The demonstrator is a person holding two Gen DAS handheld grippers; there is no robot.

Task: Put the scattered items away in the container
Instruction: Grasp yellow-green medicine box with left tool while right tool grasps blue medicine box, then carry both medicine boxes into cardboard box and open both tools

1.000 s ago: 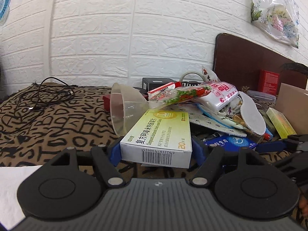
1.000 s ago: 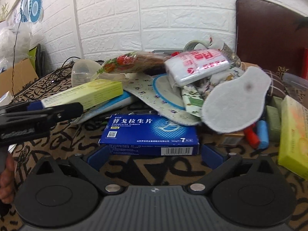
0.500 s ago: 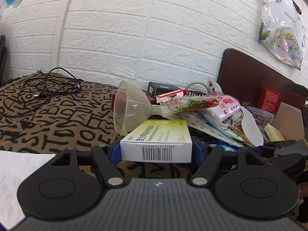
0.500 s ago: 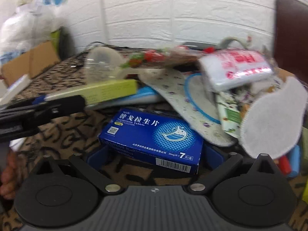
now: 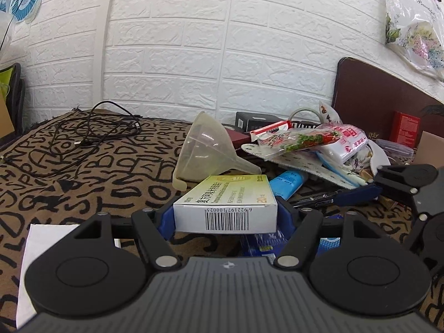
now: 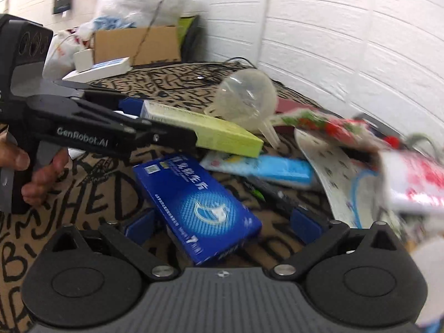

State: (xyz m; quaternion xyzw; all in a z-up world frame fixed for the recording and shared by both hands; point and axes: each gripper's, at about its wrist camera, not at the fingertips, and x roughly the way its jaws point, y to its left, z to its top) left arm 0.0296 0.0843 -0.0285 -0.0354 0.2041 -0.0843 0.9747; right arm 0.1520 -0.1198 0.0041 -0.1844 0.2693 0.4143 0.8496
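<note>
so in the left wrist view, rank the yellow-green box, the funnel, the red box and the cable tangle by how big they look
1. cable tangle, the widest spread
2. yellow-green box and funnel, near alike; the box sits closest to the camera, between the left fingers, so no ranking
3. red box, smallest, though farthest back

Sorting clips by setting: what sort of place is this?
Probably a lived-in room at home: a white brick-pattern wall, a table under a letter-print cloth, and household clutter such as a funnel and medicine box.

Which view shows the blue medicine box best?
The right wrist view: the blue medicine box lies skewed between the right gripper pads, its top face fully visible. The left wrist view shows only slivers of it under the left gripper.
</note>
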